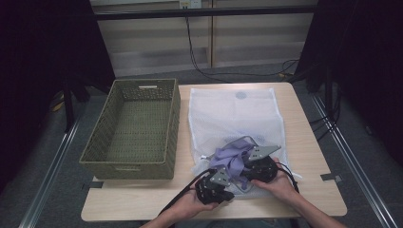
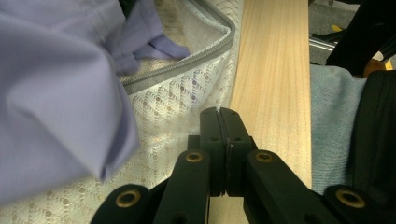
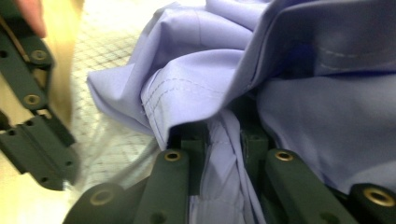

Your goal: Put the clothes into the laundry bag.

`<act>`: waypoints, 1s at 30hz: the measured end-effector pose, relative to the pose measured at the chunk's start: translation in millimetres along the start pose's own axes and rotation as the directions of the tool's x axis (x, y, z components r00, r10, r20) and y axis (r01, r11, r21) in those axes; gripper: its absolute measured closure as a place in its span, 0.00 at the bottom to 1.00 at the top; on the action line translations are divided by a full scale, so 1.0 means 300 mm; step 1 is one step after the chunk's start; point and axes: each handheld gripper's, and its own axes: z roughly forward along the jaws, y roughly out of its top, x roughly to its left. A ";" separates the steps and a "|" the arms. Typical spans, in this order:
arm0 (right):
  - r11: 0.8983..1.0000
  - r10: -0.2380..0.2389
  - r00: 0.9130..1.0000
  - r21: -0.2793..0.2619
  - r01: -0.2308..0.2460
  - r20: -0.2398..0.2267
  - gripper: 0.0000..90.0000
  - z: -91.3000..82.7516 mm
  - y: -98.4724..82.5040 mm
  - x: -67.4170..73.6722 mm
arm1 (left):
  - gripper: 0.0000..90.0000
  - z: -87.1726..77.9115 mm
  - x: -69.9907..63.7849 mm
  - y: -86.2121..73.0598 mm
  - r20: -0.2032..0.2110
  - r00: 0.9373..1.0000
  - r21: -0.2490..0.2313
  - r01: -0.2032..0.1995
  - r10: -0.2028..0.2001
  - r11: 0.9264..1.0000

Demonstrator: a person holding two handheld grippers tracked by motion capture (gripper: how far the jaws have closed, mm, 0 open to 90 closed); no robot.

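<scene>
Lavender shirt [image 1: 230, 159] lay bunched at the mesh laundry bag's [image 1: 223, 111] mouth, six o'clock on the table [image 1: 309, 156]. Right gripper [image 3: 223, 135] was clamped on its fabric; left gripper [image 2: 219, 122] was clenched empty. Bag edge should be pinned before pulling.

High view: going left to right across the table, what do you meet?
Woven basket → white mesh laundry bag with the lilac garment at its near end → bare table edge. The two hand-held grippers overlap the bag's near end, so I leave them out.
</scene>
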 end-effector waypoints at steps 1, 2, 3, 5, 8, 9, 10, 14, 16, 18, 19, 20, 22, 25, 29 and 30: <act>1.000 0.004 1.000 0.000 -0.004 0.006 0.87 -0.003 -0.001 -0.005 | 0.99 -0.001 0.001 0.000 0.002 1.000 0.002 -0.004 0.004 1.000; 1.000 0.004 1.000 0.000 -0.004 0.009 0.88 -0.006 -0.001 -0.011 | 0.99 0.000 0.002 0.000 0.002 1.000 0.001 -0.003 0.003 1.000; 1.000 0.009 1.000 0.001 -0.009 0.016 0.88 -0.008 -0.002 -0.015 | 1.00 0.001 0.001 -0.001 -0.004 1.000 -0.003 -0.002 0.002 1.000; 1.000 0.016 1.000 -0.001 -0.016 0.023 0.88 -0.010 -0.003 -0.024 | 1.00 0.003 0.001 -0.001 -0.005 1.000 -0.009 -0.002 0.002 1.000; 1.000 0.019 0.999 -0.006 -0.018 0.037 0.88 -0.012 -0.005 -0.040 | 1.00 0.005 0.002 -0.002 -0.002 1.000 -0.017 0.001 -0.001 1.000; 1.000 0.024 0.999 -0.006 -0.024 0.031 0.88 -0.013 -0.005 -0.044 | 1.00 0.005 0.002 -0.002 -0.002 1.000 -0.017 0.001 -0.001 1.000; 1.000 0.025 0.999 -0.005 -0.024 0.040 0.88 -0.013 -0.005 -0.047 | 1.00 -0.004 0.001 0.004 -0.028 1.000 0.028 -0.011 0.012 1.000; 1.000 0.029 0.998 -0.005 -0.029 0.051 0.88 -0.016 -0.002 -0.066 | 1.00 -0.004 0.003 0.004 -0.021 1.000 0.028 -0.013 0.014 1.000; 0.999 0.041 0.997 -0.007 -0.040 0.060 0.88 -0.018 -0.002 -0.079 | 1.00 -0.004 0.004 0.004 -0.021 1.000 0.028 -0.014 0.014 1.000; 0.999 0.048 0.997 -0.012 -0.047 0.066 0.88 -0.020 -0.004 -0.091 | 1.00 -0.004 0.004 0.004 -0.020 1.000 0.027 -0.014 0.014 1.000; 0.999 0.052 0.996 -0.016 -0.051 0.069 0.88 -0.020 -0.005 -0.095 | 1.00 0.005 0.005 -0.001 0.005 1.000 -0.014 -0.003 0.003 1.000; 0.998 0.057 0.996 -0.020 -0.056 0.071 0.88 -0.020 -0.006 -0.098 | 1.00 0.005 0.005 -0.001 0.004 1.000 -0.015 0.002 -0.002 1.000; 0.997 0.069 0.995 -0.024 -0.068 0.066 0.88 -0.020 -0.007 -0.103 | 1.00 0.003 0.007 0.000 0.011 1.000 -0.007 -0.001 0.001 1.000; 0.997 0.071 0.995 -0.025 -0.069 0.069 0.88 -0.019 -0.006 -0.108 | 1.00 0.003 0.007 0.000 0.011 1.000 -0.009 0.003 -0.003 1.000; 0.997 0.076 0.994 -0.026 -0.074 0.080 0.88 -0.018 -0.002 -0.124 | 1.00 0.006 0.001 0.001 0.000 1.000 -0.012 -0.004 0.004 1.000; 0.997 0.079 0.993 -0.027 -0.077 0.085 0.88 -0.018 -0.002 -0.126 | 1.00 0.003 -0.002 0.005 -0.013 1.000 0.008 -0.021 0.021 1.000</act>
